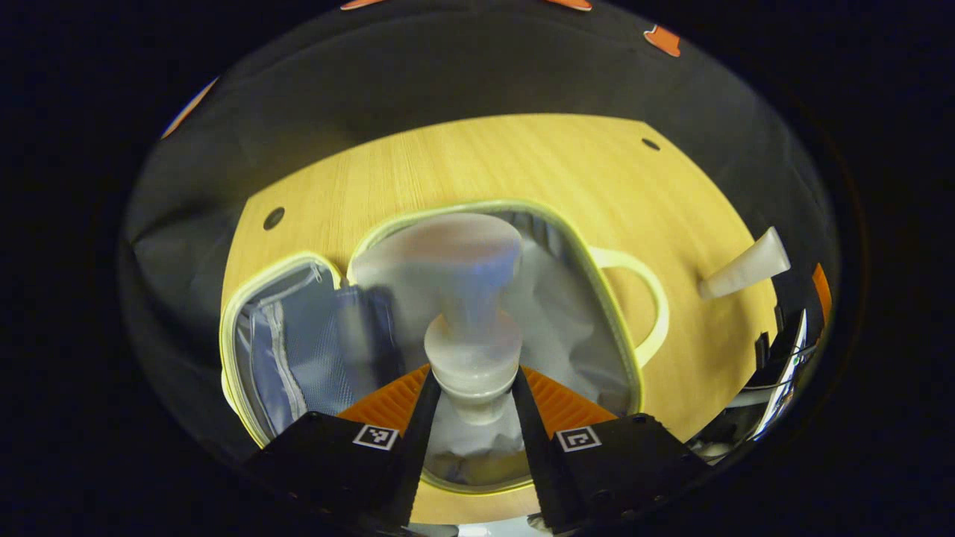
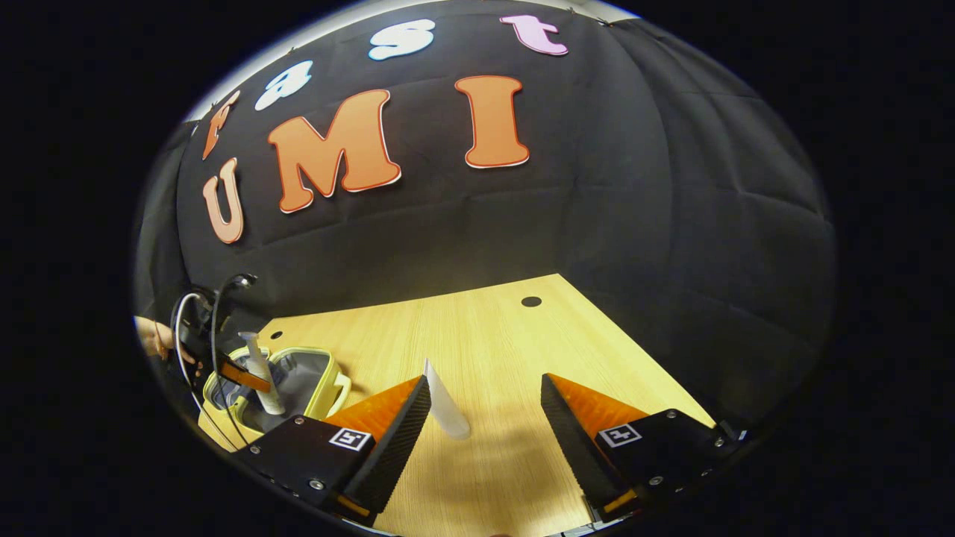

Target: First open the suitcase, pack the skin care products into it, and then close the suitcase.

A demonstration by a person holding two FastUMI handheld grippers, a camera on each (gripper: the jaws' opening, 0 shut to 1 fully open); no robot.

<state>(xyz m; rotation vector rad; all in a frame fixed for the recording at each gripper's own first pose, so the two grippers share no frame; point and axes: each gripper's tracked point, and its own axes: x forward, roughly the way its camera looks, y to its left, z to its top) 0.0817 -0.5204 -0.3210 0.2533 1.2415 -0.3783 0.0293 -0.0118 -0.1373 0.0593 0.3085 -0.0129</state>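
Note:
A small yellow-green suitcase [image 1: 606,313] lies open on the wooden table, grey lining up, its mesh-pocket lid [image 1: 298,350] folded out to the left. My left gripper [image 1: 474,377] is shut on a white skin care bottle [image 1: 470,298], blurred, hanging over the open shell. In the right gripper view that bottle [image 2: 261,373] stands upright above the suitcase [image 2: 328,384] at far left. A white tube [image 1: 746,265] lies on the table right of the suitcase handle. My right gripper [image 2: 485,380] is open, with the tube [image 2: 446,406] between its fingers, close to the left one.
The wooden table [image 1: 485,156] has small round holes [image 1: 274,218] near its far corners and ends at the black cloth wall. The right gripper's body [image 1: 780,373] shows at the right edge of the left gripper view. A hand [image 2: 153,337] holds the left gripper.

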